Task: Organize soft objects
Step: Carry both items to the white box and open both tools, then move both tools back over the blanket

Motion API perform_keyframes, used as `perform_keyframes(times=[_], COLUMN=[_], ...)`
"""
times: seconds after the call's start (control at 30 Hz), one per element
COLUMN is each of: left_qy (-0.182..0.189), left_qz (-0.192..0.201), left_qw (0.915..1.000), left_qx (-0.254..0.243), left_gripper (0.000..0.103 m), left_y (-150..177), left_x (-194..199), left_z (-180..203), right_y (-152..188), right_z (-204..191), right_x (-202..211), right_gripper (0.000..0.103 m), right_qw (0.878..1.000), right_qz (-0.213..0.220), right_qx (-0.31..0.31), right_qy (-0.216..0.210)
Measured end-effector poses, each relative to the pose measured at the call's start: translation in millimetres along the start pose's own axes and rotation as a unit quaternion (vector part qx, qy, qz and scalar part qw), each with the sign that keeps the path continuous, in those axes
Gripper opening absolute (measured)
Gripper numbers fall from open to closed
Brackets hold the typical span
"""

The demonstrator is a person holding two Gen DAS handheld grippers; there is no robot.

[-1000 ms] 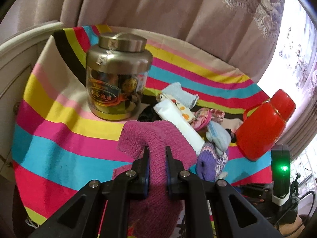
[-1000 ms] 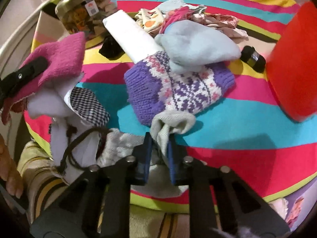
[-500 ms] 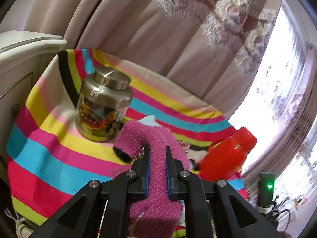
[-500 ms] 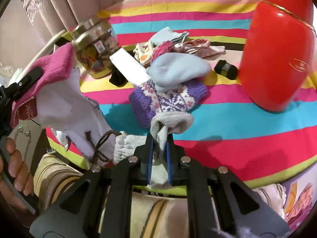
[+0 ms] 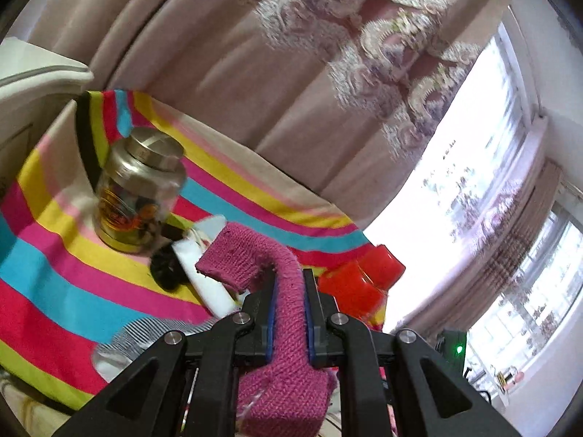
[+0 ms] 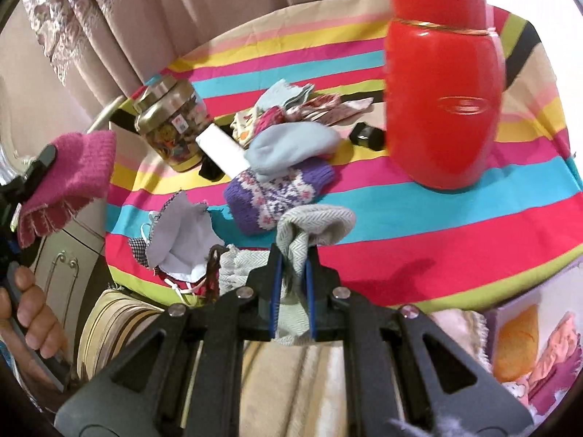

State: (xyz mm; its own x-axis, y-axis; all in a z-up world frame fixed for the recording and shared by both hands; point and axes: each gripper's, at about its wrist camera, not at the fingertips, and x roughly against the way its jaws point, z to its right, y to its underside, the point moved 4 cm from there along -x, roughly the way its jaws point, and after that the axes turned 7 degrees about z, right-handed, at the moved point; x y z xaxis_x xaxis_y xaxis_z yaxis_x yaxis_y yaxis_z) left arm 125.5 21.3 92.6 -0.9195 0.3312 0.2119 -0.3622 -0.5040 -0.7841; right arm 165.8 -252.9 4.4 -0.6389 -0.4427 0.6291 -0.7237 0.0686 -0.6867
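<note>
My left gripper [image 5: 288,287] is shut on a magenta knit piece [image 5: 255,255] and holds it above the striped table; it also shows at the left of the right wrist view [image 6: 73,171]. My right gripper [image 6: 293,255] is shut on a grey herringbone knit piece [image 6: 317,225] over the table's near edge. A purple patterned knit hat [image 6: 280,193] lies on the table with a light blue sock [image 6: 291,145] on top. More small socks [image 6: 291,109] lie behind. A white and checked cloth [image 6: 182,233] hangs at the near left edge.
A glass jar with a metal lid [image 5: 138,196] stands at the back left on the striped tablecloth [image 5: 54,262]. A red thermos [image 6: 441,102] stands at the right. A white flat pack [image 6: 222,149] and a small black object [image 6: 368,134] lie near the pile. Curtains hang behind.
Both grippers have lifted and pulled back from the table with their knit pieces. The white and checked cloth has dropped from under the magenta piece onto the table's near edge.
</note>
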Motion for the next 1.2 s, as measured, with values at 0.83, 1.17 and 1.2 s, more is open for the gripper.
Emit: perform_keyframes(times=[0.83,1.17,1.2], left_qy=[0.166,0.184,0.182], left_qz=[-0.238,-0.297,-0.298], left_qw=[0.9494,0.9253,0.925], left_qx=[-0.119,-0.148,-0.15], left_gripper=[0.012,0.046,0.048], left_y=[178,221,221], left_x=[-74,-98,-99], left_z=[216,265,266], right_y=[47,37,33], right_z=[204,236,235], right_x=[165,223,228], right_gripper=[0.019,0.077,0.077], right_qw=[0.975,0.941,0.942], right_qz=[0.037,-0.004,-0.008], right_qx=[-0.109,-0.097,-0.092], right_qy=[0.19,0.324,0.322])
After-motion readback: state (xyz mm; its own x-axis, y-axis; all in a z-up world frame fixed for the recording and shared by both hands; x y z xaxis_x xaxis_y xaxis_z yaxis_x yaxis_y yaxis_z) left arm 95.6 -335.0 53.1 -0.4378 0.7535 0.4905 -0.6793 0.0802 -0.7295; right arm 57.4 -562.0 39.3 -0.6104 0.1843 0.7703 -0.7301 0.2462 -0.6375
